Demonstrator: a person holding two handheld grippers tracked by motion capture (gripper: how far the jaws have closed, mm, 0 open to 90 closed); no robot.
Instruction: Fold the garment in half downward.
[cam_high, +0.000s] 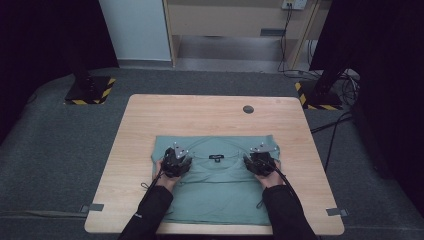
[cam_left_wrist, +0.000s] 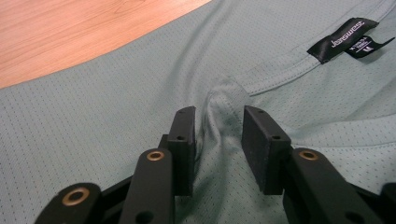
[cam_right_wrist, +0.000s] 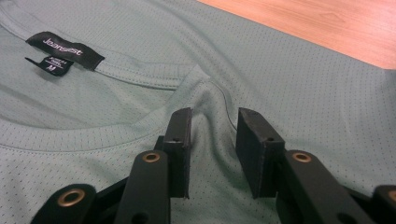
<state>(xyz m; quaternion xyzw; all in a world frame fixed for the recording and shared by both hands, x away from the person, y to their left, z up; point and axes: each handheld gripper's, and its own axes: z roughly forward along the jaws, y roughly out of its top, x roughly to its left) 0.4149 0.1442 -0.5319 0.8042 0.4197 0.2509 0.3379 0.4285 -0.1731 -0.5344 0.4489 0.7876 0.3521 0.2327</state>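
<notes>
A grey-green T-shirt (cam_high: 220, 187) lies flat on the wooden table (cam_high: 200, 112), collar toward the far side, black neck label (cam_high: 216, 157) in the middle. My left gripper (cam_high: 176, 161) rests on the shirt left of the collar. In the left gripper view my left gripper (cam_left_wrist: 219, 126) pinches a raised ridge of shirt fabric (cam_left_wrist: 224, 100) at the collar seam, with the label (cam_left_wrist: 343, 39) off to the right. My right gripper (cam_high: 260, 161) sits right of the collar. In the right gripper view my right gripper (cam_right_wrist: 215, 123) squeezes a similar ridge of cloth (cam_right_wrist: 205, 88); the label (cam_right_wrist: 65, 50) lies to the left.
A small dark round cap (cam_high: 248, 109) sits in the tabletop near the far edge. Two stand bases with yellow-black tape (cam_high: 90, 90) (cam_high: 320, 95) rest on the grey floor beyond the table. Cables (cam_high: 340, 125) trail at the right.
</notes>
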